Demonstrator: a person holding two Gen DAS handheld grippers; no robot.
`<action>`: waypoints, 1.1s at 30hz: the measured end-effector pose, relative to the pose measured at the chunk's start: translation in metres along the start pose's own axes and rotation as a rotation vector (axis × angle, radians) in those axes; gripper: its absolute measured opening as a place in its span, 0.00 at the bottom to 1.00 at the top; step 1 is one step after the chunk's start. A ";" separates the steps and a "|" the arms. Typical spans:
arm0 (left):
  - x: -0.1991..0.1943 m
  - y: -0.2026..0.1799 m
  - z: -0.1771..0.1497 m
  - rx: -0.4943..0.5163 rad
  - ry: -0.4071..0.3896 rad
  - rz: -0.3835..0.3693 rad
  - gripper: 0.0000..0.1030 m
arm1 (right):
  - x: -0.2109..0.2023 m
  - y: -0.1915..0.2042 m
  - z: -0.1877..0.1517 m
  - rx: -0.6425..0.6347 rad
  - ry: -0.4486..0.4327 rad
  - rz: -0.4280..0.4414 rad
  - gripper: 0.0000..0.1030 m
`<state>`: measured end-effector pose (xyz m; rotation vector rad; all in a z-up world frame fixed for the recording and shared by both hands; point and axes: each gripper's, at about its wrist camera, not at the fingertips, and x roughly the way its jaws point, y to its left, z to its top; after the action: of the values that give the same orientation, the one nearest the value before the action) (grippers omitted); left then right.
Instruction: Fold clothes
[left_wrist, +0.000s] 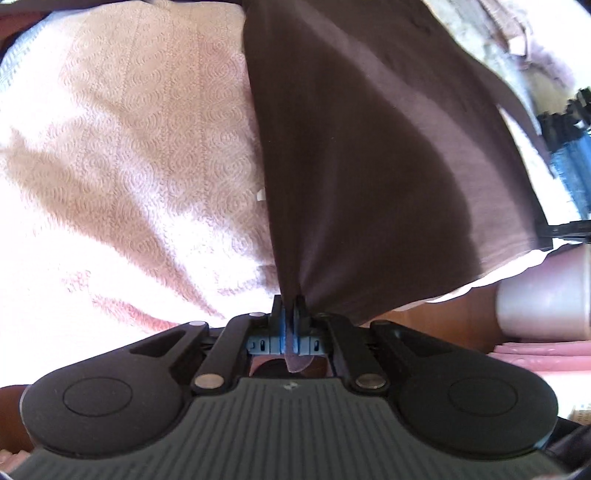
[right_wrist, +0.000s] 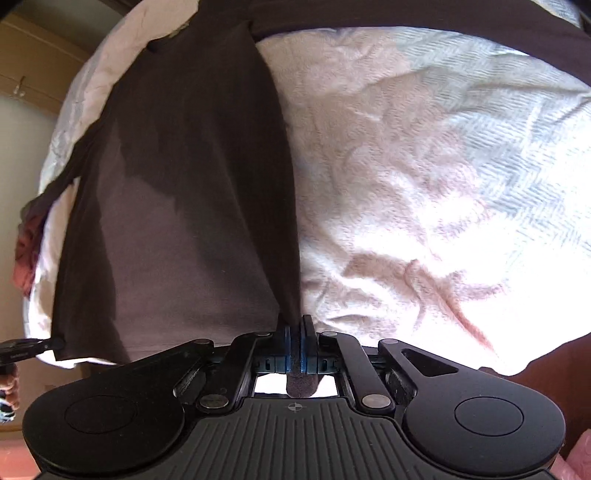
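Left wrist view: left gripper pinched tight on dark brown cotton garment, cloth spreading ahead and rightward over pink textured bedspread; blue denim piece far right, seen only here. Right wrist view: right gripper clamped on same garment, fabric hanging ahead-left; reddish cloth at far left edge.

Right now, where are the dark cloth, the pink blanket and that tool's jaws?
dark cloth (left_wrist: 369, 166): left wrist view, middle of hanging fabric.
pink blanket (left_wrist: 129, 147): left wrist view, bare patterned patch.
left gripper (left_wrist: 290, 306): left wrist view, jaws pinching cloth.
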<state>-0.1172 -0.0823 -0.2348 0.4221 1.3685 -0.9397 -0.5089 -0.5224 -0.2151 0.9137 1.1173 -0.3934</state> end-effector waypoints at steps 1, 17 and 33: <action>-0.001 -0.003 0.001 0.006 0.003 0.019 0.04 | -0.002 0.000 -0.002 0.007 -0.001 -0.022 0.07; -0.123 -0.049 0.005 -0.050 -0.226 0.176 0.41 | -0.087 0.092 0.006 -0.009 -0.206 -0.069 0.67; -0.142 -0.073 0.093 0.252 -0.411 0.171 0.85 | -0.118 0.246 0.014 -0.201 -0.432 -0.241 0.99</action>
<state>-0.1035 -0.1492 -0.0627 0.4961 0.8324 -0.9957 -0.3816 -0.4067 -0.0028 0.4857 0.8484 -0.6314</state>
